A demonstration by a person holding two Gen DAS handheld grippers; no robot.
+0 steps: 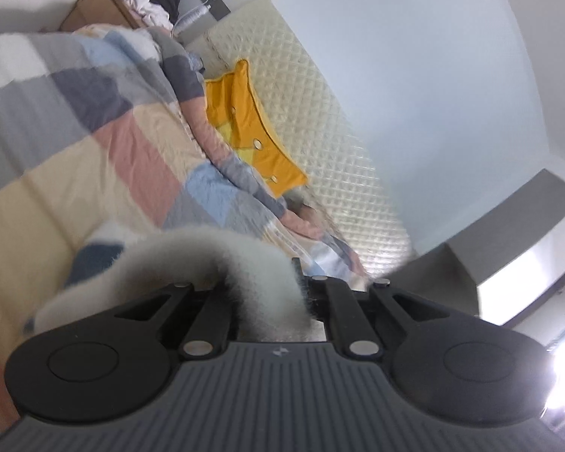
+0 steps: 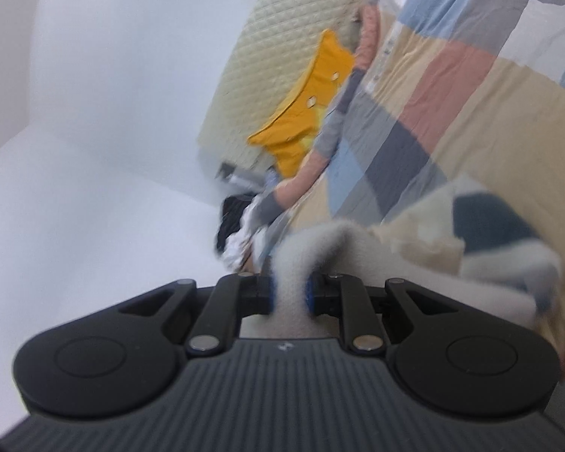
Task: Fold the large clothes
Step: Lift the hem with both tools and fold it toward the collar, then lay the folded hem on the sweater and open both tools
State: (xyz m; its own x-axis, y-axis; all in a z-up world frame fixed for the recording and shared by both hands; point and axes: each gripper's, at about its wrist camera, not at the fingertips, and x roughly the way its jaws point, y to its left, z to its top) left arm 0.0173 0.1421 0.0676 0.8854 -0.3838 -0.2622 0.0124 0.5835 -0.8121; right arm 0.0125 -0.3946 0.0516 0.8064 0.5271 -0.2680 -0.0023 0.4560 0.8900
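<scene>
Left wrist view: left tongs [image 1: 271,293] clenched on a fold of the fuzzy white garment [image 1: 192,260], which arches up from between the fingers and trails toward a dark blue patch of the same garment lying on the checked quilt [image 1: 105,139]. Beyond the quilt, an orange cushion [image 1: 252,128] leans on the cream quilted headboard [image 1: 312,120]; past the far end of the quilt stands a cardboard box [image 1: 94,11] heaped with white and black laundry. To the side of the headboard away from the quilt, a grey box-shaped fixture and a bright window show, in this view only. Right wrist view: right tongs [image 2: 290,293] clenched on another fold of the garment, gripped between blue pads [image 2: 309,293]; the rest of the garment, cream with a dark blue patch, lies bunched on the quilt just beside the tongs. The cushion and headboard appear again beyond the quilt; the blue pads and the white wall filling the side away from the quilt show only here. Step in hand, as judged: both tongs hold an edge of the garment raised off the bed, the fold not yet laid. The next move probably calls for both grips carried together across the garment, edge kept taut, then lowered onto the quilt before release.
</scene>
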